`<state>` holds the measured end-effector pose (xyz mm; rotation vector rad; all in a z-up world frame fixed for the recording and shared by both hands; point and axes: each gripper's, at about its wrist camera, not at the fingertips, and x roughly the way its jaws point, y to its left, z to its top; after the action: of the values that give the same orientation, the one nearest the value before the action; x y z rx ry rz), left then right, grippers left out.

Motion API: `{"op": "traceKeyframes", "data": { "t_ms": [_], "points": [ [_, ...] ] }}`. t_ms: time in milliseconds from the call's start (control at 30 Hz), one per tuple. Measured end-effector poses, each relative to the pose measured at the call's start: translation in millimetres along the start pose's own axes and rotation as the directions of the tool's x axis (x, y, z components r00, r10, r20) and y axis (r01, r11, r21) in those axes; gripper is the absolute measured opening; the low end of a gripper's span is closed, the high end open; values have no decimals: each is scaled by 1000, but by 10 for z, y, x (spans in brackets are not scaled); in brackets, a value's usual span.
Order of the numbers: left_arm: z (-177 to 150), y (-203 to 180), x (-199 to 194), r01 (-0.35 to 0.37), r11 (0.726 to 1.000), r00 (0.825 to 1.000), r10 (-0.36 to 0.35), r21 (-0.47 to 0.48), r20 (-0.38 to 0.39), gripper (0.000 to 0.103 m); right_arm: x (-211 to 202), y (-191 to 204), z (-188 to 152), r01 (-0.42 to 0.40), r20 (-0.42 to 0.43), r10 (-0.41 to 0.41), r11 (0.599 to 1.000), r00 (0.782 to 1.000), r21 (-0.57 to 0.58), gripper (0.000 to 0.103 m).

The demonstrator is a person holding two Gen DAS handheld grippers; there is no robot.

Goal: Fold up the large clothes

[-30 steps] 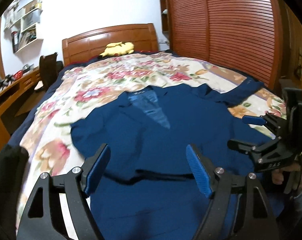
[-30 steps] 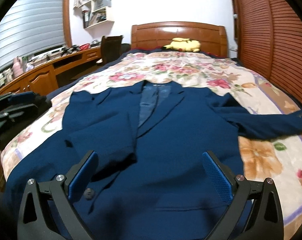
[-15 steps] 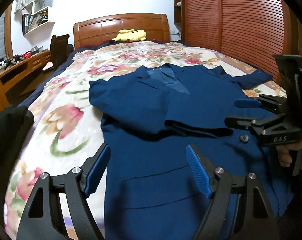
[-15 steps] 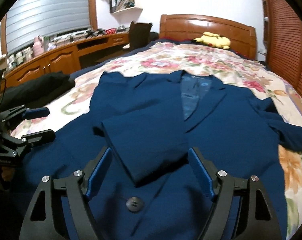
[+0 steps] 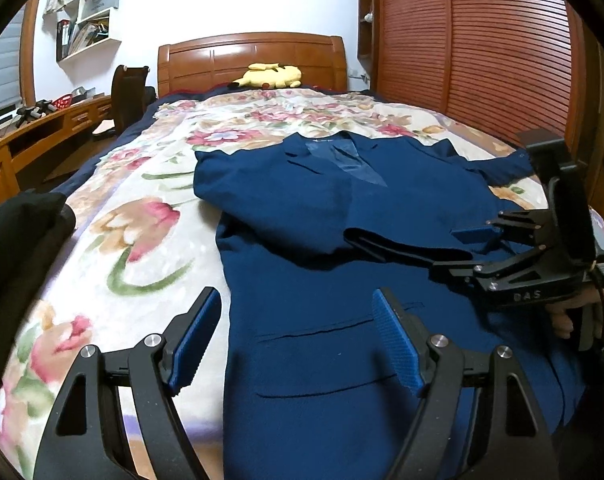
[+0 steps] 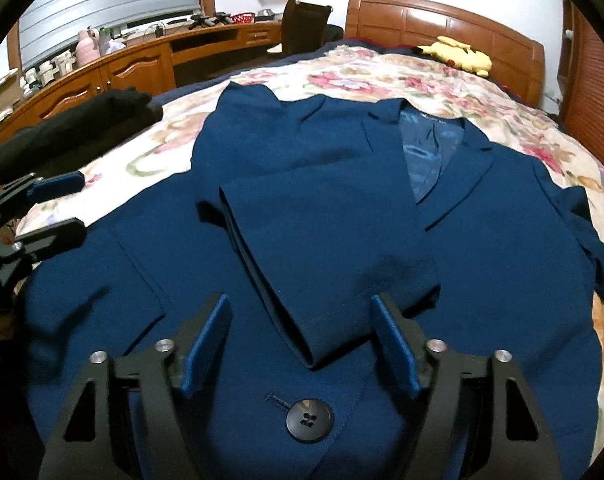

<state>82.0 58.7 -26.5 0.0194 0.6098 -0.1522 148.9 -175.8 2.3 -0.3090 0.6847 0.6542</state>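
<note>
A navy blue jacket [image 5: 342,280] [image 6: 342,208] lies front up on the flowered bedspread [image 5: 134,240]. One sleeve [image 6: 322,248] is folded across its chest, and the other sleeve [image 5: 502,166] stretches out to the right. My left gripper [image 5: 298,340] [image 6: 62,210] hovers open over the jacket's lower left edge, holding nothing. My right gripper [image 6: 302,336] [image 5: 462,252] sits low over the folded sleeve's cuff [image 6: 322,332]. Its jaws are closing with the cuff between them, and the pads are not pressing on it. A dark button [image 6: 310,418] shows just below.
A black garment [image 6: 74,128] [image 5: 18,240] lies at the bed's left edge. A yellow plush toy [image 5: 270,76] rests by the wooden headboard [image 5: 254,60]. Slatted wooden doors [image 5: 482,60] stand to the right, with a desk [image 6: 114,68] and a chair [image 6: 306,24] to the left.
Both grippers have sunk closer to the jacket. The right one has shifted over the folded sleeve's cuff and its jaws have narrowed. The left one has moved to the jacket's left hem side.
</note>
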Motion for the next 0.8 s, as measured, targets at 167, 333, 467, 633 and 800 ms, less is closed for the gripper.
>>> {"op": "traceKeyframes", "data": {
  "t_ms": [167,333,467,633,800],
  "points": [
    [-37,29,13,-2,1000,1000,2,-15,-2,79,64,24,39,19,-12,-19,1000,1000,16,39],
    [-65,31,82,-6,1000,1000,6,-17,-23,79,62,178,28,52,34,-52,999,998,11,13],
    [-69,11,54,-11,1000,1000,11,-4,-8,79,-114,155,4,78,122,-84,996,989,50,10],
    [-73,10,44,-11,1000,1000,11,-5,-8,79,-466,59,-83,101,250,-129,987,960,124,8],
    [-73,7,33,-9,1000,1000,9,-4,-2,79,-779,-67,-222,121,326,-174,977,929,176,6]
  ]
}}
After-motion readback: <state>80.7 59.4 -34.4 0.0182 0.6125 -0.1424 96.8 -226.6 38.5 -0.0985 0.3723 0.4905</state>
